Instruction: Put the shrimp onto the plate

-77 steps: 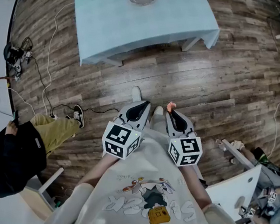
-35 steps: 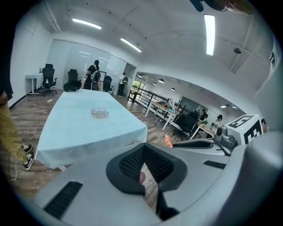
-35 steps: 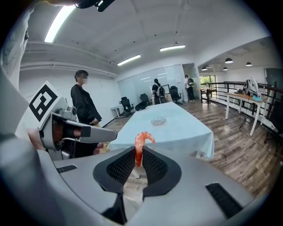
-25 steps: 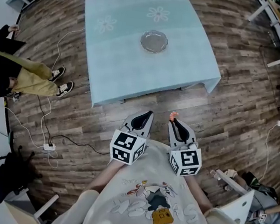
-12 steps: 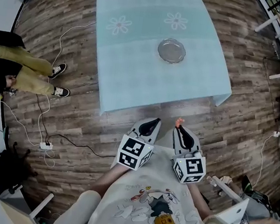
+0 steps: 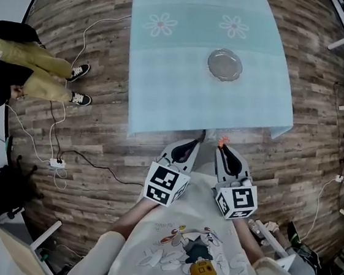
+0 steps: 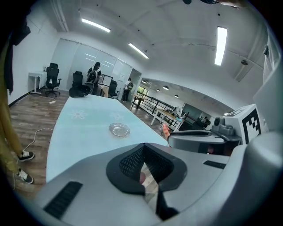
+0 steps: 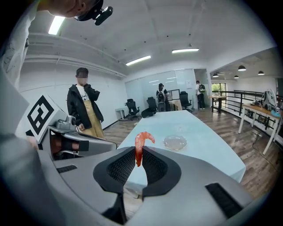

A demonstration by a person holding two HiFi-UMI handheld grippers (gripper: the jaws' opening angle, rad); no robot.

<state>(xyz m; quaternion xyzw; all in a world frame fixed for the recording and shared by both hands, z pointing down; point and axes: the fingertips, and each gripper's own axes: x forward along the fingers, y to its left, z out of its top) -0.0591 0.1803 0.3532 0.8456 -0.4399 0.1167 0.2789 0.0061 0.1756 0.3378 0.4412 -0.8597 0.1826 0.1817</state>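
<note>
Table [image 6: 185, 74] ahead; right tongs [image 8: 137, 155] around shrimp [image 8: 140, 146]

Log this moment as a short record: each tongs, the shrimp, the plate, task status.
right tongs: shut on the shrimp, which sticks up past the tips
left tongs: shut, nothing held
plate: clear, empty, on the light blue table
shrimp vs plate: apart; both tongs near the table's near edge, plate farther in
task status: shrimp not yet on plate

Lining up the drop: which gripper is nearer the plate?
Right, narrowly. The right gripper, holding the shrimp, is nearly in line with the plate, short of the table; the left gripper is offset further left.
</note>
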